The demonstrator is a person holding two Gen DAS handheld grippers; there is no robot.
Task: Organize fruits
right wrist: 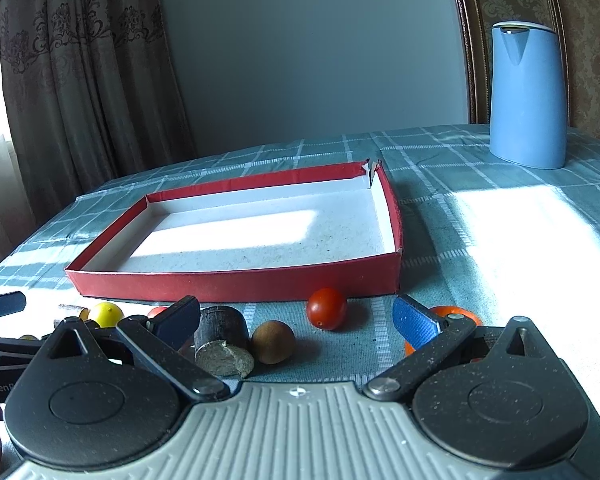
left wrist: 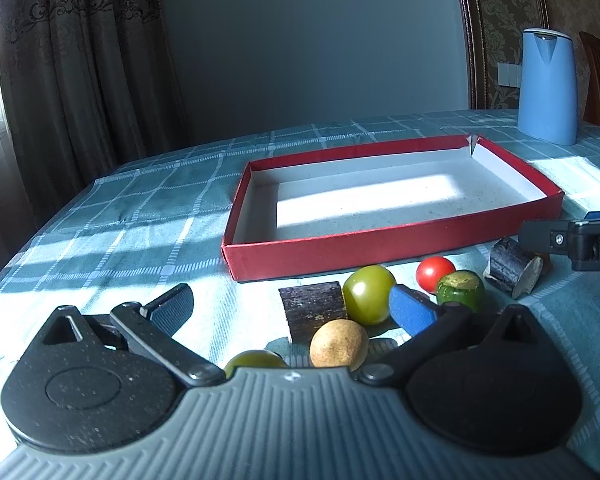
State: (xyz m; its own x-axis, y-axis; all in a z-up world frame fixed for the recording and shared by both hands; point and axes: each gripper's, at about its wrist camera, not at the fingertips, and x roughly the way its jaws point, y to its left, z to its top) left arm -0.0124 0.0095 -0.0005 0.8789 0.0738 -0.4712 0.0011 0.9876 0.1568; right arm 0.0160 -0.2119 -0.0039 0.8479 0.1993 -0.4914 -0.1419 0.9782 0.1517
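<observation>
A shallow red box (left wrist: 380, 246) with a white inside lies on the checked tablecloth; it also shows in the right wrist view (right wrist: 236, 282). In front of it lie small fruits. In the left wrist view, my left gripper (left wrist: 292, 312) is open around a dark bark-like chunk (left wrist: 314, 310), a tan round fruit (left wrist: 339, 343) and a green tomato (left wrist: 368, 294). A red tomato (left wrist: 435, 272), a green piece (left wrist: 460, 290) and a dark log piece (left wrist: 512, 270) lie to the right. My right gripper (right wrist: 296, 320) is open over a dark log piece (right wrist: 222, 340), a brown fruit (right wrist: 273, 341) and a red tomato (right wrist: 326, 308).
A blue jug (left wrist: 548, 86) stands at the back right, also in the right wrist view (right wrist: 528, 96). An orange fruit (right wrist: 456, 314) sits behind my right finger. A yellow fruit (right wrist: 106, 314) lies at the left. Curtains hang behind the table's left edge.
</observation>
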